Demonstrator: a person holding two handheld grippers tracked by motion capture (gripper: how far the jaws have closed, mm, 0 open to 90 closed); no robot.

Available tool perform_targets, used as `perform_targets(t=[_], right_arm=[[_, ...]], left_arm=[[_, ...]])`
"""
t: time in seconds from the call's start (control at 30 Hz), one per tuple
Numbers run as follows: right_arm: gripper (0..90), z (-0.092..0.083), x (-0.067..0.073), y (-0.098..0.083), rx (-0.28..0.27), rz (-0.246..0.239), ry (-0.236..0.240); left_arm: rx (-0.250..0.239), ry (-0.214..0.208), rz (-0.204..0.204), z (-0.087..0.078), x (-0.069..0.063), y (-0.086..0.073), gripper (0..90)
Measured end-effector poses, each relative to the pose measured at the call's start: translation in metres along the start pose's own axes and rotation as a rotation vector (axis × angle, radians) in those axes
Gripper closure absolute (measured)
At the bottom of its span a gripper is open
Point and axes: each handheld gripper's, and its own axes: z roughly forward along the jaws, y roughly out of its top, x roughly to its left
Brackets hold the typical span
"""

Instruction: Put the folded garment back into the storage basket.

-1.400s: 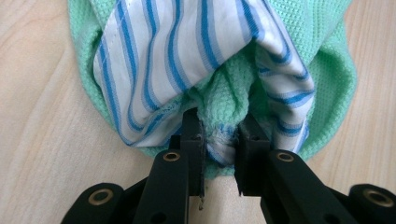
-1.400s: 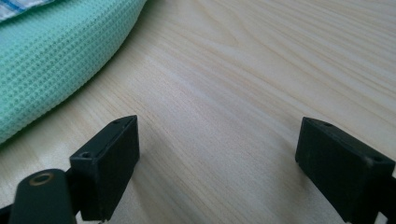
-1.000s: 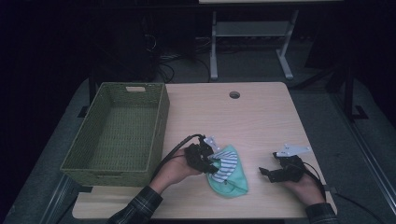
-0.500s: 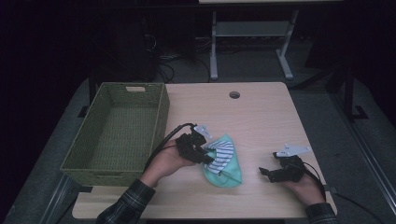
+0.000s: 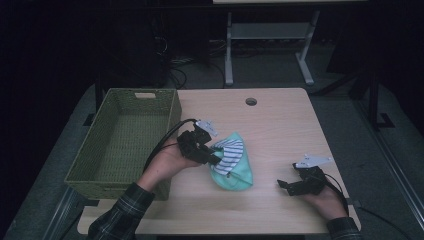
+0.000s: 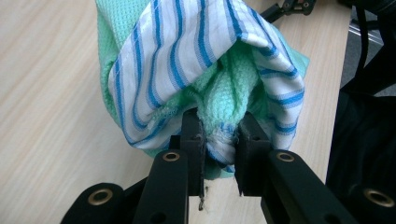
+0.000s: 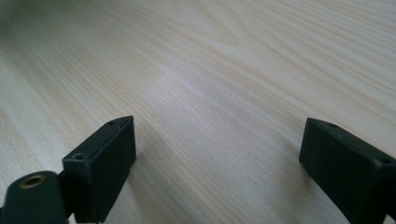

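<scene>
Change: the left gripper [image 5: 212,152] has come up off the table [image 5: 280,125] and towards the basket [image 5: 122,135] since the earlier pictures, taking the cloth [image 5: 232,161] with it; the right gripper [image 5: 287,186] has kept its place
Table: pale wood, with a round hole [image 5: 251,101] near its far edge
Basket: green, woven, nothing in it, at the table's left edge, its right wall just beside the left hand [image 5: 170,160]
Cloth: a mint green one bunched together with a white one striped in blue (I cannot tell whether they are two pieces or one); in the high view it hangs from the left gripper just right of the basket, its lower end on or close over the table, which of the two I cannot tell
Left gripper: jaws clenched on a gathered fold of the cloth [image 6: 205,88], seen close in the left gripper view, where green and striped fabric is squeezed between the two pads; a black cable [image 5: 165,142] loops from it over the basket's rim
Right gripper: low over the table's near right corner, well apart from the cloth; in the right gripper view its jaws stand wide apart with bare wood [image 7: 219,93] between them, released
</scene>
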Motion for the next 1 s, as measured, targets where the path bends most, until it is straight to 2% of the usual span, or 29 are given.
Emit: perform_targets(t=[0.2,0.6,0.83,0.87,1.0], right_arm=[[8.3,0.001,0.000,0.000,0.002,0.001,0.000],[8.2,0.001,0.000,0.000,0.002,0.002,0.000],[8.2,0.001,0.000,0.000,0.002,0.002,0.000],[8.2,0.001,0.000,0.000,0.002,0.002,0.000],[8.3,0.001,0.000,0.000,0.002,0.002,0.000]], left_arm=[[-0.019,0.017,-0.023,-0.022,0.009,0.001,75.6],[-0.062,0.083,-0.072,-0.068,0.029,-0.004,75.6],[-0.092,0.125,-0.114,-0.091,0.037,-0.014,75.5],[-0.084,0.129,-0.107,-0.094,0.039,-0.015,75.6],[-0.092,0.155,-0.129,-0.106,0.044,-0.024,75.5]])
